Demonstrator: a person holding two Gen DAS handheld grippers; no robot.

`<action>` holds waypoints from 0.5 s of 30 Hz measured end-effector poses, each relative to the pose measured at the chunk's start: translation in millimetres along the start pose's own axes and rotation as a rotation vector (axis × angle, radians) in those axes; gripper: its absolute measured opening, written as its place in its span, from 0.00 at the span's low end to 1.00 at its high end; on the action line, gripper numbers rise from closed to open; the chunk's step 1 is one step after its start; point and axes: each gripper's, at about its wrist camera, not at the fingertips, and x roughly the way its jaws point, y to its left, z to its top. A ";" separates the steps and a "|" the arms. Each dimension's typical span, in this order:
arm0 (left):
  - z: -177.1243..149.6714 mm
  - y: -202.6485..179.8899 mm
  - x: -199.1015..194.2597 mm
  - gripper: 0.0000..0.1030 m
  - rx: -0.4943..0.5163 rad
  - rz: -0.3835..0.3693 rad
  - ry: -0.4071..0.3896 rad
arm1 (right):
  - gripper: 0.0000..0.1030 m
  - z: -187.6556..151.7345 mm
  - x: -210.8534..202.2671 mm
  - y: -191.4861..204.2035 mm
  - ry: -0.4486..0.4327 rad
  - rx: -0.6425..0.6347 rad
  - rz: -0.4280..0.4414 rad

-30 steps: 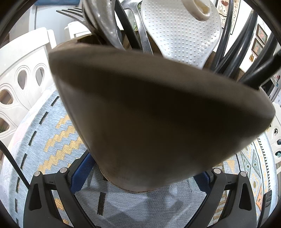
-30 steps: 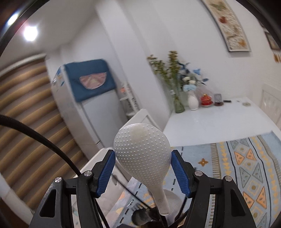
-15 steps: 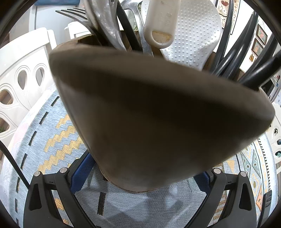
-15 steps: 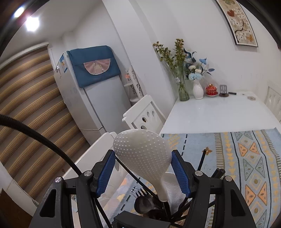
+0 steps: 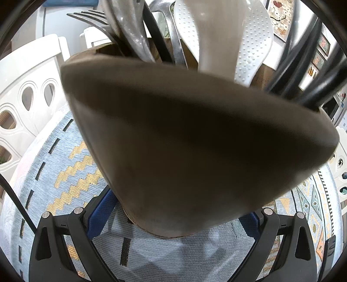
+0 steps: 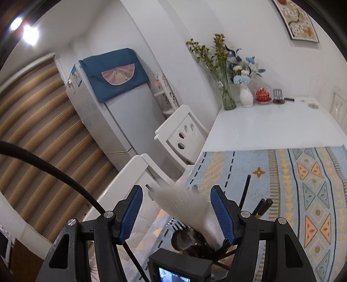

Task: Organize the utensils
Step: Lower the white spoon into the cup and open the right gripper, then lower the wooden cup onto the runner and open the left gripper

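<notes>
Currently in the left hand-held gripper [image 5: 175,214]: the brown utensil holder [image 5: 195,141], its blue pads pressed on either side of the base at lower centre; the base seems to sit on the patterned cloth [image 5: 65,173].
Right hand-held gripper [image 6: 176,212]: jaws at a middling width, not clamped; gaps show beside the white rice paddle [image 6: 184,204] between them.
Paddle's place: at lower centre of the right wrist view, smeared by motion, handle down into the holder's mouth.
Holder's load: crowded, with a fork [image 5: 91,17] at upper left, a second dotted paddle [image 5: 253,50] at top centre and black sticks [image 5: 303,71] at upper right.
Risk, jam: the loose paddle probably catches on its neighbours and stays propped high or leaning.
Risk, spill: a glancing hit on the rim could bounce it out onto the cloth.
Risk, tipping: the grip sits low and the load is tall, so a knock may rock the holder.
Risk, collision: lowering the right jaws could strike the sticks.
</notes>
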 end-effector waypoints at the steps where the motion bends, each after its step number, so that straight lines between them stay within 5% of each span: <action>1: -0.1 0.1 -0.2 0.97 0.000 0.001 0.000 | 0.61 0.9 -2.0 0.1 0.004 0.002 0.003; 15: -0.9 3.4 -1.8 0.97 0.000 -0.001 0.000 | 0.64 6.5 -18.0 -20.7 0.011 0.046 -0.063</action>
